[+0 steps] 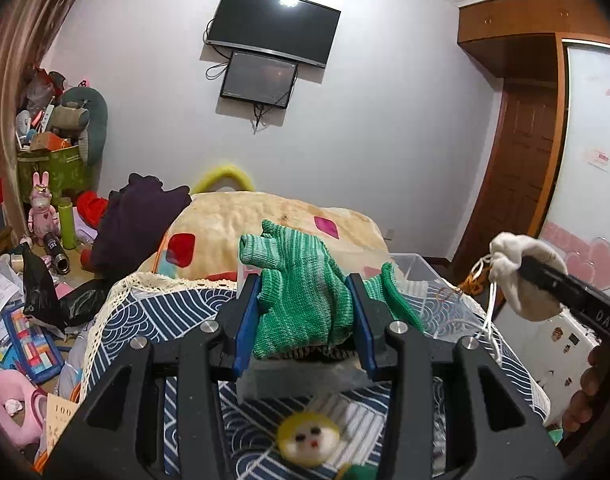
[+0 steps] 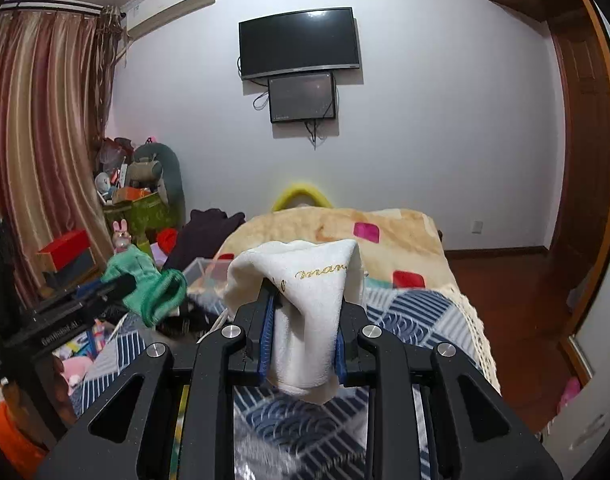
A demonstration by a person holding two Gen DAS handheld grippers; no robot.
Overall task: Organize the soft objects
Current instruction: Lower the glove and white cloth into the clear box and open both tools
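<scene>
1. Bedroom scene: a bed (image 1: 153, 312) with a navy wave-patterned cover fills the foreground, a cream blanket (image 1: 265, 220) with pink and red patches heaped behind it, two dark screens (image 2: 300, 42) mounted on the white wall.
2. On the bed sits a clear plastic bin (image 1: 415, 270); its contents are hard to make out behind the gripper.
3. Left of the bed, a green box (image 1: 51, 170) overflows with toys and odds and ends, above a cluttered floor; a dark purple garment (image 1: 139, 224) lies slumped at the blanket's edge.
4. Left gripper (image 1: 305, 312): blue pads pinched onto a green knitted piece (image 1: 301, 296), held up in front of the bin.
5. Right gripper (image 2: 305, 344): closed around a white drawstring pouch (image 2: 309, 312) with gold lettering, raised above the bed, cords dangling.
</scene>
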